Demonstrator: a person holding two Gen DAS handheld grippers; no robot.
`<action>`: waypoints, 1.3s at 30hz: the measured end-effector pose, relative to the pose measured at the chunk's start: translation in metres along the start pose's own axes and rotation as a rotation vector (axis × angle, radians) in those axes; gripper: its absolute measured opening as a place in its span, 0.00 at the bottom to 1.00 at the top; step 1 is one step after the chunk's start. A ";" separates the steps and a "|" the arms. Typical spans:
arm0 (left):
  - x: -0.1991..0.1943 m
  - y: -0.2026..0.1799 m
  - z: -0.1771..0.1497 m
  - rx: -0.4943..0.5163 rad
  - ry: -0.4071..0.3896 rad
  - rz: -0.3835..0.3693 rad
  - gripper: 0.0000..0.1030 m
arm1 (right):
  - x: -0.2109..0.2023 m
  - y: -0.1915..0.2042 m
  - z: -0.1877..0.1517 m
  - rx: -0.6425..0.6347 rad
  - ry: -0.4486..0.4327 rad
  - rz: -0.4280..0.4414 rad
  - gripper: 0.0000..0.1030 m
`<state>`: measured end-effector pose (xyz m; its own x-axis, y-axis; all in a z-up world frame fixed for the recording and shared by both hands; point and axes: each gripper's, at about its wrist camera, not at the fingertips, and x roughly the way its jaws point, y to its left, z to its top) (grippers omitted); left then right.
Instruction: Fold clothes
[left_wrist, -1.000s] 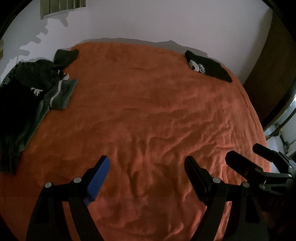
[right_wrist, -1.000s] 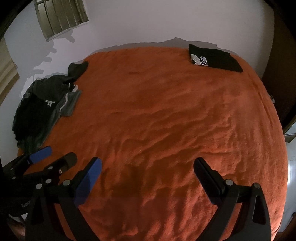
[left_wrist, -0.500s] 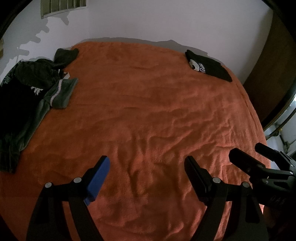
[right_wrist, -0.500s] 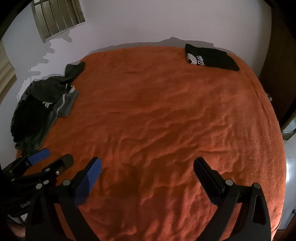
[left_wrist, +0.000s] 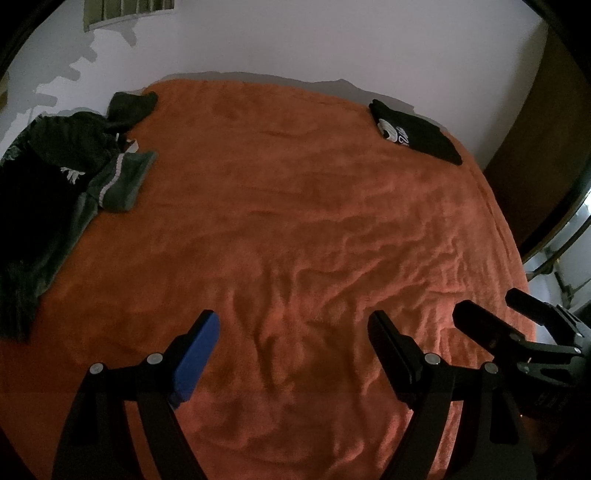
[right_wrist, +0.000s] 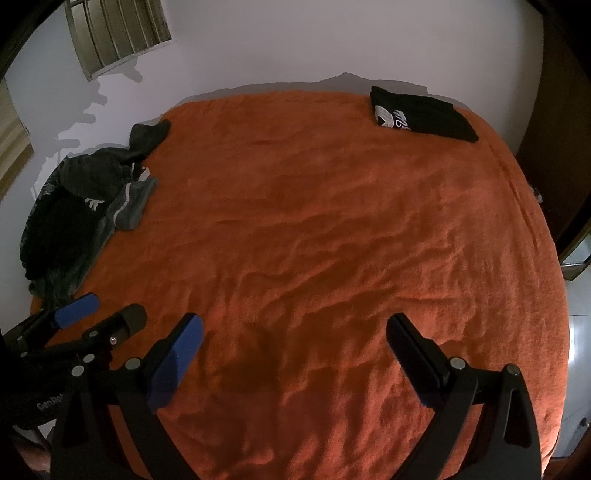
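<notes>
Nearest, the left gripper hangs over the near edge of the bed with its fingers spread wide and nothing between them. The right gripper hovers just beside it, also spread and empty; each tool shows at the side of the other's view. Below them the orange blanket is bare but rumpled into low ridges.

Farther off, along the left edge of the bed, lies the pile of clothes, dark shirts tangled with a grey piece that has a pale stripe. Part of the pile looks to hang off the left side. At the far right corner sits one folded black shirt, flat and square.

The likely next step is picking a piece from the pile. The risks I see:
- The pieces overlap, so a pinch may catch two layers and drag the whole heap.
- A pull toward the edge could tip hanging cloth to the floor.
- The light is dim and the clothes dark, so a hem or sleeve is hard to pick out.
- The blanket ridges could leave a fold uneven.
</notes>
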<state>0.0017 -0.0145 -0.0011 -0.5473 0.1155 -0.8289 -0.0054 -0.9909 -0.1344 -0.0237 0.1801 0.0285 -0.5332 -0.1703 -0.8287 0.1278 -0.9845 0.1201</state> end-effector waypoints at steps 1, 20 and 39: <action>0.000 0.001 0.000 -0.002 0.000 0.000 0.81 | 0.000 0.000 0.000 0.000 -0.001 -0.003 0.97; 0.003 0.099 0.011 -0.135 -0.033 0.146 0.81 | 0.038 0.048 0.005 -0.108 -0.018 0.002 0.97; -0.039 0.427 -0.022 -0.588 -0.120 0.406 0.81 | 0.154 0.347 0.017 -0.640 -0.284 0.304 0.97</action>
<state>0.0389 -0.4406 -0.0382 -0.4988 -0.2959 -0.8146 0.6505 -0.7490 -0.1262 -0.0755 -0.1884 -0.0486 -0.5806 -0.5192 -0.6271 0.7169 -0.6912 -0.0915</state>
